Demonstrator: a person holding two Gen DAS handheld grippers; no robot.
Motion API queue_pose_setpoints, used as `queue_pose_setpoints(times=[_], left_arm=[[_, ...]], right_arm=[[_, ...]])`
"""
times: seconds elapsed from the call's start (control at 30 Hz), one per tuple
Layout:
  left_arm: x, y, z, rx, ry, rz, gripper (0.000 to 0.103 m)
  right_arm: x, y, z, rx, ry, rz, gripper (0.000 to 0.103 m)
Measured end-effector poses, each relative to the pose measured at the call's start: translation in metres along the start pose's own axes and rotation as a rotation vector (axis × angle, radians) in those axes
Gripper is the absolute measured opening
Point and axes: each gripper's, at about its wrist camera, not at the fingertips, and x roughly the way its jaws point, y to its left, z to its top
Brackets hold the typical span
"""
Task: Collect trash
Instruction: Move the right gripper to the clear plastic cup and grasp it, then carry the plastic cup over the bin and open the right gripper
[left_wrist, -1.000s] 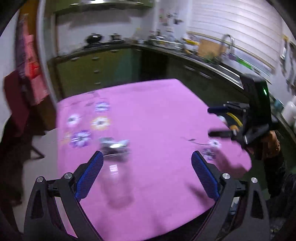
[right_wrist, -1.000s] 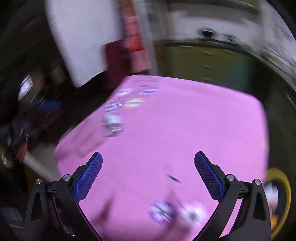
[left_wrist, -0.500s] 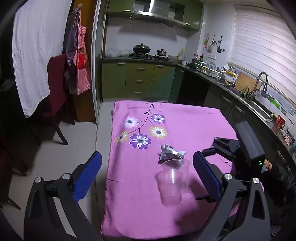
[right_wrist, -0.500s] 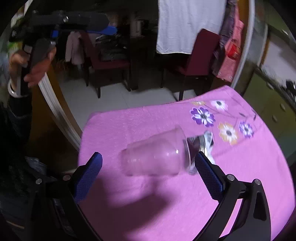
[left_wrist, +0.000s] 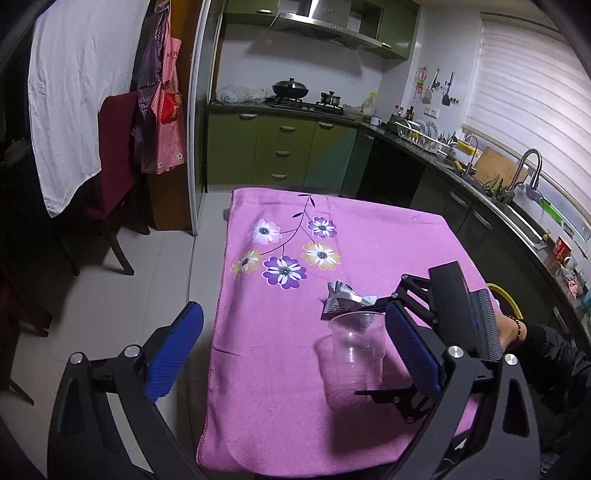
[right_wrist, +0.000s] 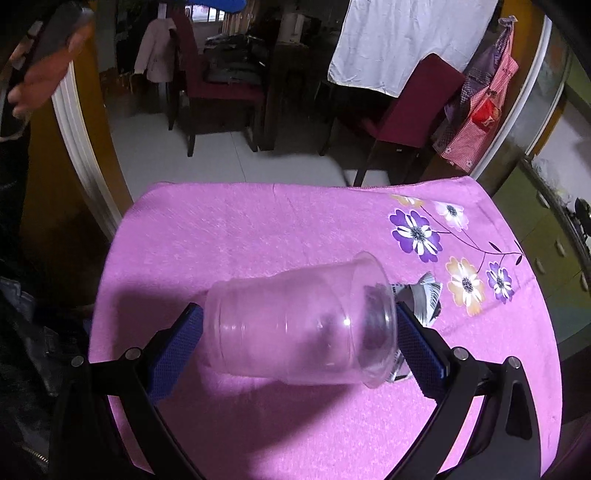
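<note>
A clear plastic cup (left_wrist: 355, 345) lies on its side on the pink flowered cloth (left_wrist: 280, 398), its mouth toward a crumpled silver wrapper (left_wrist: 340, 300) that touches its rim. In the right wrist view the cup (right_wrist: 295, 325) fills the gap between the blue pads of my right gripper (right_wrist: 297, 332), which stands open; one pad is by the cup's base, the other by its rim. The wrapper (right_wrist: 424, 295) shows just past the rim. My left gripper (left_wrist: 293, 350) hangs open above the near left part of the table, holding nothing.
The cloth-covered table ends close on the left, with tiled floor (left_wrist: 122, 295) and dark red chairs (left_wrist: 114, 166) beyond. Green kitchen cabinets (left_wrist: 284, 151) and a sink counter (left_wrist: 517, 206) run behind and to the right. A yellow-rimmed round object (left_wrist: 504, 297) sits past the table's right edge.
My right gripper has moved in low over the table until the lying cup sits between its open fingers. The cup and wrapper stay in place. The left gripper barely moved.
</note>
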Motion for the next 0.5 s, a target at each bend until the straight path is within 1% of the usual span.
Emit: queue_pose_setpoints(times=[0.1, 0.2, 0.27, 0.3, 0.5], left_arm=[[0.002, -0.001, -0.001, 0.003, 0.008, -0.006, 0.094], [0.005, -0.002, -0.003, 0.008, 0.016, -0.014, 0.094], [0.007, -0.001, -0.002, 0.009, 0.022, -0.018, 0.094], [0.009, -0.001, -0.002, 0.01, 0.024, -0.02, 0.094], [0.015, -0.006, -0.003, 0.022, 0.043, -0.033, 0.094]], right_arm=[[0.009, 0.002, 0.0, -0.024, 0.014, -0.025, 0.098], [0.013, 0.002, -0.001, -0.026, 0.009, -0.033, 0.098], [0.014, 0.002, -0.001, -0.032, 0.01, -0.04, 0.093], [0.015, 0.001, -0.001, -0.032, 0.016, -0.037, 0.083], [-0.003, -0.003, -0.001, 0.023, -0.031, -0.019, 0.082]])
